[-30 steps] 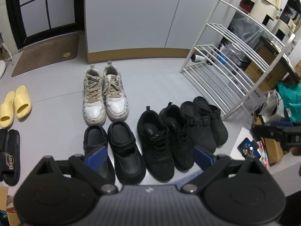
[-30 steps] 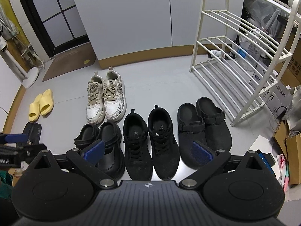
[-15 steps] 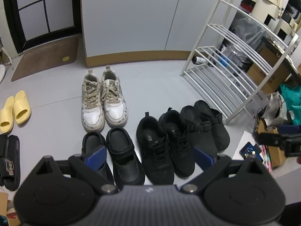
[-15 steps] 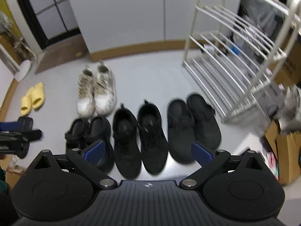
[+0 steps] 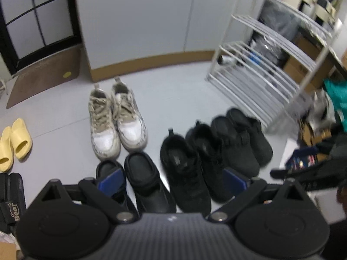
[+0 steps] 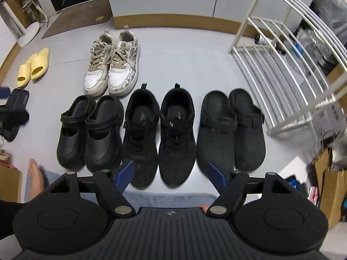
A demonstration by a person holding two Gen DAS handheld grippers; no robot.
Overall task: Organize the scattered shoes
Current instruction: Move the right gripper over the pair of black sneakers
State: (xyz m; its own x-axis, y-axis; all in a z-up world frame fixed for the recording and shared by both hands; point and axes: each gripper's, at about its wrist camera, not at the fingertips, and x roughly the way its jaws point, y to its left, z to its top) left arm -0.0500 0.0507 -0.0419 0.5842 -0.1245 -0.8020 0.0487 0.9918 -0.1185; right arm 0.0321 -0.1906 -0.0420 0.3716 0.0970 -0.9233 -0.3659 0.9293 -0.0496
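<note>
On the far left, the yellow slides (image 6: 33,66) and the black "Bear" slides (image 6: 18,100) sit as pairs but well apart from the main row. If they are meant to join it, a grab with only two fingers could pinch just one thin strap and let the slide swing or drop, knocking the neat pairs askew.

Next come the black strap clogs (image 6: 89,130), side by side and touching. The white sneakers (image 6: 112,65) stand behind them, toes almost against the clogs' heels. Their loose laces could snag a finger on the way past.

In the middle the black lace-up shoes (image 6: 160,134) lie parallel, and to their right the black suede clogs (image 6: 232,127) lie close to the foot of the white shoe rack (image 6: 282,49), whose shelves I see carry no shoes. A reach for that pair could bump the rack leg.

All five near pairs face the same way on the grey floor (image 6: 184,58). Whether this row is the finished order or a stop before the rack, I can't say.

The left gripper (image 5: 171,178) hovers spread wide, holding nothing, and the right gripper (image 6: 170,172) is likewise parted and empty. A bare foot (image 6: 35,173) stands near the clogs, so a careless step could scuff the row.
</note>
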